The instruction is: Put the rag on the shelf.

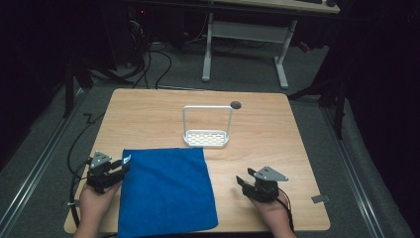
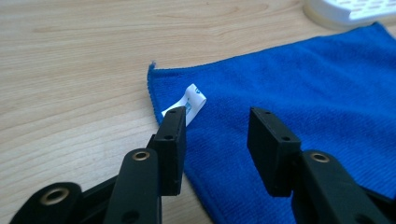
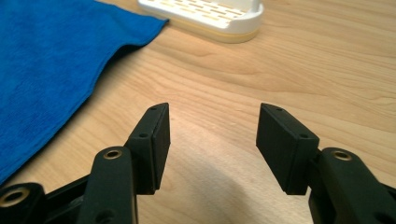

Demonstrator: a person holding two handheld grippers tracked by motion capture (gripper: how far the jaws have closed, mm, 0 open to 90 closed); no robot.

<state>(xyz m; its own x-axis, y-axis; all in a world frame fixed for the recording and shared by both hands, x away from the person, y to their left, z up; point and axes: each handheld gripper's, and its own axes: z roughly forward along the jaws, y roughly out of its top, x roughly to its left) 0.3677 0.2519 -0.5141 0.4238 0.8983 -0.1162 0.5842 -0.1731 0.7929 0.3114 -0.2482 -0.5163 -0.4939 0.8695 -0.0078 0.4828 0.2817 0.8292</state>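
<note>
A blue microfibre cloth lies spread flat on the near-left part of the wooden tabletop, its near edge reaching the tabletop's front edge. Just beyond the cloth's far right corner stands a white perforated tray with a tall wire hoop handle, and a small dark round hole sits in the tabletop near the top of that handle. The left hand-held gripper is held at the cloth's left edge near its far left corner; in the left gripper view its jaws stand apart with nothing between them, hovering over the cloth's edge, and a small white care label curls up from the cloth just beyond the left jaw's tip. Whether that jaw touches the label cannot be told. The right hand-held gripper rests over bare wood well to the right of the cloth, apart from it; in the right gripper view its jaws are spread wide and empty, with the cloth's right edge off to the left and the white tray's base farther ahead. Beyond the tabletop, on the grey floor, stand the white legs of another desk, with dark cables trailing nearby.
</note>
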